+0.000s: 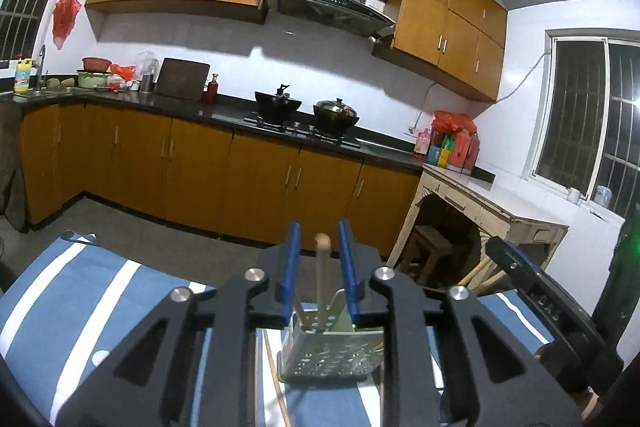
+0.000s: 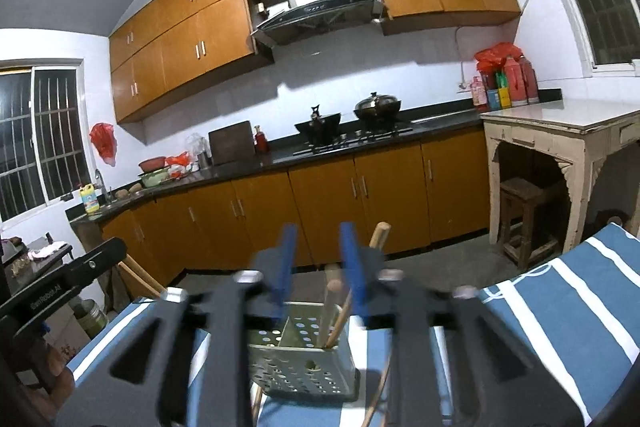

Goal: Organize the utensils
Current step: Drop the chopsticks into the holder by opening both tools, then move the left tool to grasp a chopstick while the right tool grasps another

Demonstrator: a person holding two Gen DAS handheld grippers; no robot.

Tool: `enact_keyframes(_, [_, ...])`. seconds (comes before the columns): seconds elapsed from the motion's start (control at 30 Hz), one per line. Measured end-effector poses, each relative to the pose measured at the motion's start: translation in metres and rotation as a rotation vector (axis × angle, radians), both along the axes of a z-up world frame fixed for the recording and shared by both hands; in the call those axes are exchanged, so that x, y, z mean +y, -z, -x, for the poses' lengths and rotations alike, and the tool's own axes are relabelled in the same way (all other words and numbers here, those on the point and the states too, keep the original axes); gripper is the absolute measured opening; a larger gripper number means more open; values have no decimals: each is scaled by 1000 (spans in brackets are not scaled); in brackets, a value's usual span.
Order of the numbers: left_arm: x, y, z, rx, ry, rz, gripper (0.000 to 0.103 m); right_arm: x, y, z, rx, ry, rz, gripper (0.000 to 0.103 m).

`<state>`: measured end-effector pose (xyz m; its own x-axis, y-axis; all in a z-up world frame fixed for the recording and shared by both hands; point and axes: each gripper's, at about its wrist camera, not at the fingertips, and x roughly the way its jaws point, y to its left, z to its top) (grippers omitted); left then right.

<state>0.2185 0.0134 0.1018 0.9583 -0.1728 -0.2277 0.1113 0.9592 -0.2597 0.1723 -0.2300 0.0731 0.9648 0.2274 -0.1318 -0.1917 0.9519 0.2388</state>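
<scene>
The left gripper (image 1: 320, 239) is level, its blue fingers (image 1: 293, 255) parallel and set apart with a clear gap between them. The right gripper (image 2: 318, 243) is level as well, its blue fingers (image 2: 349, 259) spread apart; its body appears motion-blurred.

"ElinRobot.AI" on left gripper (image 2: 60, 291)

Dim indoor light, fisheye edges, right view blurred
</scene>
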Motion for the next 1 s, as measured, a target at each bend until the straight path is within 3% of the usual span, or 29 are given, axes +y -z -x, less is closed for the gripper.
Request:
enact_keyframes(0.2, [16, -9, 25, -27, -15, 26, 32, -11, -11, 28, -27, 18, 10, 41])
enact_keyframes(0.33, [29, -5, 50, -14, -41, 15, 35, -24, 3, 53, 13, 43, 44, 41])
enact_keyframes(0.43, [38, 14, 68, 25, -64, -14, 40, -30, 30, 60, 98, 65, 78, 41])
enact_keyframes(0.7, [54, 105, 73, 290, -83, -104, 41, -24, 137, 34, 507, 34, 81, 41])
enact_keyframes(0.8, [54, 135, 68, 385, -75, -135, 41, -14, 166, 23, 617, 12, 98, 35])
enact_keyframes(1.0, [49, 161, 64, 458, -41, -163, 41, 2, 181, 13, 659, 32, 166, 30])
